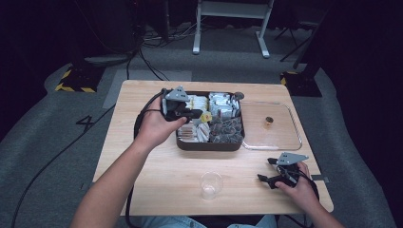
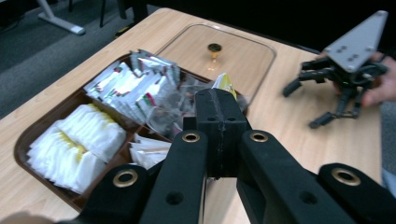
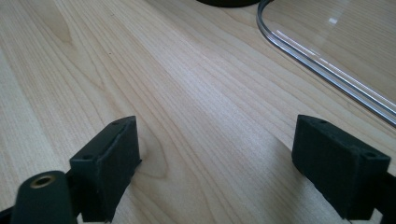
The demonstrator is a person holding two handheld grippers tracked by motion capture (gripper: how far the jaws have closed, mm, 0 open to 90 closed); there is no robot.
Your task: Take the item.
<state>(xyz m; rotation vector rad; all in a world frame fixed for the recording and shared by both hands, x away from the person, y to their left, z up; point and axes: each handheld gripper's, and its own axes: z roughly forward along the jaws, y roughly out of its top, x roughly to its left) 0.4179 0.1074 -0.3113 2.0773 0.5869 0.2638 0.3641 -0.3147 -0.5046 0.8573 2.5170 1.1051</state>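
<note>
While the left tongs (image 2: pixel 219 100), seemingly clamped on a small yellow packet (image 2: pixel 224 84), lift clear of the brown divided tray (image 1: pixel 183 143), raise slowly; right tongs (image 1: pixel 270 171) rest apart on the bench (image 1: pixel 142 175).

Grey carpet floor (image 1: pixel 57 142) (cables trailing) surrounds the wooden table (image 1: pixel 157 185); dark room.
</note>
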